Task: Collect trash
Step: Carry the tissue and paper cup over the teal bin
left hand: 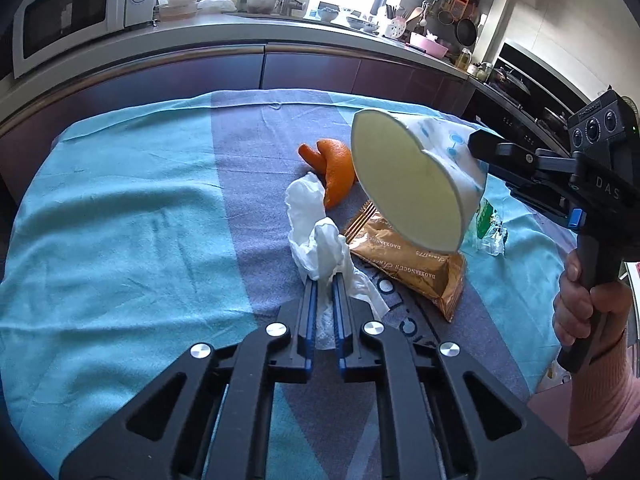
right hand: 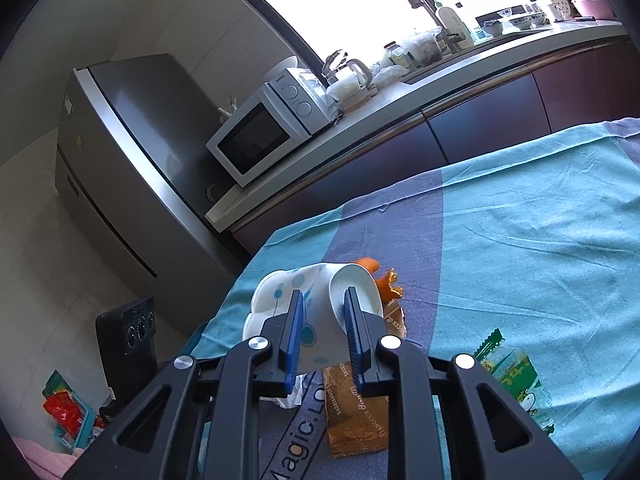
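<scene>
The crumpled white tissue [left hand: 316,236] lies on the table's striped cloth [left hand: 120,216], and the left gripper [left hand: 325,280] has its two blue-padded fingers drawn close together around the near end of it, so it looks clamped on the tissue, though only a thin fold sits between the pads. That thin hold is the first risk: if the wad is lifted fast the fold may slide out, or the soft paper may tear and leave most of it behind. Touching the tissue on its far side is a piece of orange peel [left hand: 336,172], and just beside it lies a gold snack wrapper [left hand: 408,264]; dragging the tissue sideways could pull either one along or off the cloth. Above them the right gripper [right hand: 322,322] is clamped on the wall of a white cup with blue dots [right hand: 304,304], one finger outside and one inside the rim. The cup is held in the air, tilted well over on its side with its heart-shaped base [left hand: 404,184] toward the left camera. As far as the right wrist view shows its inside, nothing is in it yet, but part of the interior is hidden. Tilted so, anything dropped in might roll straight back out, and the left gripper rising with the tissue could knock the cup. A green-printed clear wrapper [right hand: 516,380] lies apart, near the right edge.
</scene>
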The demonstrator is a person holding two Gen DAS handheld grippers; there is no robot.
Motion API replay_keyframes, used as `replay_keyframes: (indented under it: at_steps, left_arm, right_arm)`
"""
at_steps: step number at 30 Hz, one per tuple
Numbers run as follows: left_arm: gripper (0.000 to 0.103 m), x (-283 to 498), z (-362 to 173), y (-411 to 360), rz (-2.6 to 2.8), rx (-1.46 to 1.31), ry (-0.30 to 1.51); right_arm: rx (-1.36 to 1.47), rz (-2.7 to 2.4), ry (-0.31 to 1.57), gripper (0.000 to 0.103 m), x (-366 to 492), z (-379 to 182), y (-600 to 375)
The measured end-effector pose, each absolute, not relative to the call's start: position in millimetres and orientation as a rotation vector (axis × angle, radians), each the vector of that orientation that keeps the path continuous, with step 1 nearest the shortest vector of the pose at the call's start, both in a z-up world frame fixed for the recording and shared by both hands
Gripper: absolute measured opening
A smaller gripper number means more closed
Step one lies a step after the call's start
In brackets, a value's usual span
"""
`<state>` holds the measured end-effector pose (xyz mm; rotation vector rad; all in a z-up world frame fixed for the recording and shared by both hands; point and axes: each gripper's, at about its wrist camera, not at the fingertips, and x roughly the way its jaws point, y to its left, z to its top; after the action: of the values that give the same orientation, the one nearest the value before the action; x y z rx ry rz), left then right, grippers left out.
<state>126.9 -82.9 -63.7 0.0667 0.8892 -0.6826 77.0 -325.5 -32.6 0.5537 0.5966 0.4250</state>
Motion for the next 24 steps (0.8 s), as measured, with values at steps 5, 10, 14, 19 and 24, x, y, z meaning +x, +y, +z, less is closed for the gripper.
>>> replay_keyframes:
  at_steps: [5, 10, 14, 19, 24]
  left_arm:
    - [0.008, 116.0, -52.1, -60.7, -0.654, 0.052, 0.848]
    - [0.008, 103.9, -40.4, -34.2, -0.619, 0.031, 0.810]
    - [0.008, 93.9, -33.5, -10.7, -0.584, 0.011, 0.790]
    - [0.008, 83.4, -25.6, 23.0, -0.532, -0.012, 0.767]
    - [0.008, 76.6, -21.6, 61.6, -0.476, -0.044, 0.753]
  right_arm:
    - [0.560, 0.450, 0.595, 0.019, 76.8, -31.1, -315.3]
    - [0.564, 0.485, 0.601, 0.019, 78.3, -30.4, -299.8]
    - [0.565, 0.520, 0.608, 0.019, 81.6, -29.7, -285.2]
    - [0.561, 0.569, 0.619, 0.019, 87.4, -28.3, -263.0]
    - [0.556, 0.624, 0.639, 0.019, 95.7, -28.3, -236.3]
